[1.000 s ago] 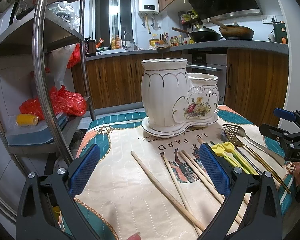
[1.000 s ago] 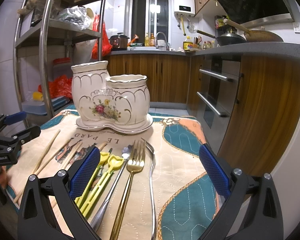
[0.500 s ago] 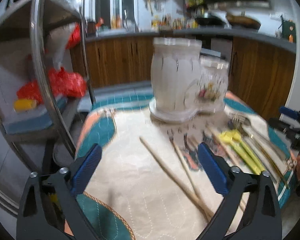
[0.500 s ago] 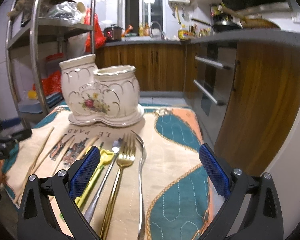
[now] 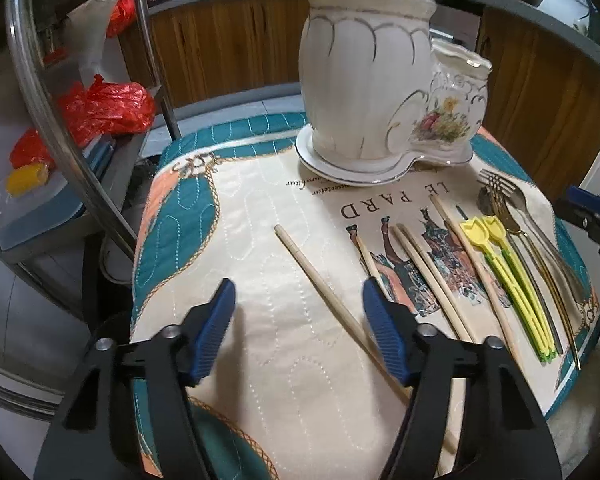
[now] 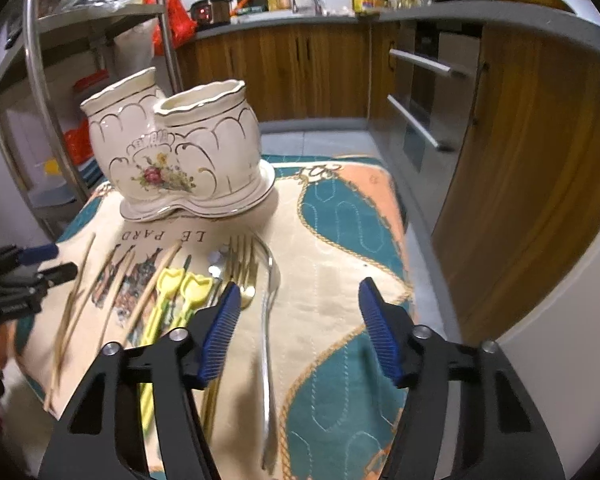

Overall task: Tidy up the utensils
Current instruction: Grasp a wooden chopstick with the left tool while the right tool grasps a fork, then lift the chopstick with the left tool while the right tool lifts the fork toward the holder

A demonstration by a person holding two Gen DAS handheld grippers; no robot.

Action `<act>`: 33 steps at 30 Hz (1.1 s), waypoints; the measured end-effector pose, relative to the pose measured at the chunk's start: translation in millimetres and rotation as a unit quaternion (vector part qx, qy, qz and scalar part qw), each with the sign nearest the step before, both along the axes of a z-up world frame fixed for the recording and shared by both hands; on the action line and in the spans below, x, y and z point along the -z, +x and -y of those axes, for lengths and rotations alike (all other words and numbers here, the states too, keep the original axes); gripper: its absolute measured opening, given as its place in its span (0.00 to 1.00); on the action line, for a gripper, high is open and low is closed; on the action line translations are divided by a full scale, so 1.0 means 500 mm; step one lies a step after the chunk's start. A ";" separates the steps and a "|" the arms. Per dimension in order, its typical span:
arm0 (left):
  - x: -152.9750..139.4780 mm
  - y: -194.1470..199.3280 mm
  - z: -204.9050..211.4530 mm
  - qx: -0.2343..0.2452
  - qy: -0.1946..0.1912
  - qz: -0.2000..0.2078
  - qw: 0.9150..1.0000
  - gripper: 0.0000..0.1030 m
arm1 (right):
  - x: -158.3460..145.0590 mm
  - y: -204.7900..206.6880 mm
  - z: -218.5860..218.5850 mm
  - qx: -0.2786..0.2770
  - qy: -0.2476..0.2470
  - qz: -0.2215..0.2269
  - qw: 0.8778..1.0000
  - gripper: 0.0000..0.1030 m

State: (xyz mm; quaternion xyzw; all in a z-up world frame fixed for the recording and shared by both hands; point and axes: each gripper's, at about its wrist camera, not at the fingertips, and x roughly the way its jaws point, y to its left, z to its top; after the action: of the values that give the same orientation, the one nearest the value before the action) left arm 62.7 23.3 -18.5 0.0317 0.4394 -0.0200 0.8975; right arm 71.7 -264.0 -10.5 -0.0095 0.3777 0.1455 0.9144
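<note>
**Utensils laid out before a ceramic holder on a printed cloth**

Left wrist view: "LE PARD" is read, upside down, on the quilted cloth [image 5: 260,240] that covers the table, above smaller script too fine to make out. The left claw [image 5: 298,332] is seen open and empty, low over the cloth, with one wooden chopstick [image 5: 332,304] lying between its blue pads. More chopsticks [image 5: 424,276], two yellow picks [image 5: 504,276] and the forks [image 5: 512,208] are lined up to the right. The white floral utensil holder [image 5: 368,80] stands upright behind them. A metal shelf rack [image 5: 60,120] with red bags is seen on the left.

Right wrist view: the right claw [image 6: 298,332] is likewise held open and empty above a silver fork [image 6: 268,320]. A gold fork [image 6: 240,276] lies just beside its left pad. Wooden kitchen cabinets [image 6: 320,72] and an oven front are seen behind the table.
</note>
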 end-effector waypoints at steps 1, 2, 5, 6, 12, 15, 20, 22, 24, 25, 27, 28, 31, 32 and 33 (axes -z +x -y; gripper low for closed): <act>0.003 0.004 0.002 0.002 0.000 -0.007 1.000 0.51 | 0.001 0.007 -0.004 -0.003 0.002 -0.005 1.000 0.54; 0.009 0.007 0.003 0.005 -0.002 -0.014 1.000 0.50 | 0.002 0.011 -0.010 -0.008 0.003 -0.009 1.000 0.51; 0.020 0.021 0.004 0.016 0.001 -0.026 1.000 0.40 | 0.005 0.032 -0.037 -0.021 -0.011 -0.015 1.000 0.45; 0.020 0.021 0.007 0.019 0.004 -0.024 1.000 0.38 | 0.007 0.040 -0.045 -0.023 -0.021 -0.018 0.999 0.44; 0.013 0.039 0.010 0.051 0.012 -0.040 0.998 0.11 | 0.029 0.069 -0.054 -0.017 -0.046 -0.044 0.998 0.30; 0.013 0.047 0.003 0.060 0.008 -0.048 0.997 0.10 | 0.041 0.081 -0.061 -0.023 -0.045 -0.060 0.997 0.27; 0.014 0.040 0.003 0.073 0.004 -0.046 0.996 0.05 | 0.041 0.076 -0.044 -0.023 -0.016 -0.067 0.997 0.05; 0.014 0.035 0.000 0.080 -0.006 -0.042 0.996 0.05 | 0.027 0.064 -0.037 -0.021 -0.002 -0.057 0.998 0.04; 0.012 0.029 -0.006 0.083 -0.019 -0.036 0.996 0.05 | 0.006 0.044 -0.028 -0.022 0.009 -0.037 0.999 0.04; 0.010 0.024 -0.009 0.087 -0.031 -0.031 0.995 0.05 | -0.004 0.039 -0.026 -0.023 0.011 -0.029 0.999 0.04; 0.003 0.015 -0.014 0.088 -0.044 -0.020 0.995 0.05 | -0.033 0.012 -0.017 -0.028 0.026 -0.001 0.999 0.03; -0.006 0.006 -0.017 0.093 -0.053 -0.004 0.994 0.05 | -0.044 0.009 -0.012 -0.030 0.031 0.011 0.999 0.03; -0.035 -0.023 -0.024 0.101 -0.065 0.048 0.992 0.05 | -0.092 -0.015 0.002 -0.040 0.051 0.058 0.996 0.03; -0.046 -0.033 -0.026 0.104 -0.066 0.068 0.990 0.05 | -0.107 -0.025 0.006 -0.044 0.058 0.075 0.994 0.03; -0.060 -0.045 -0.031 0.104 -0.068 0.094 0.988 0.05 | -0.116 -0.030 0.009 -0.047 0.063 0.086 0.993 0.03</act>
State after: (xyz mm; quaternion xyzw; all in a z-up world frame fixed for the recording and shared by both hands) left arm 40.2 39.0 11.4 0.0177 0.3450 -0.1402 0.9279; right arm 56.9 -268.7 47.7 0.0182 0.2866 0.2105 0.9345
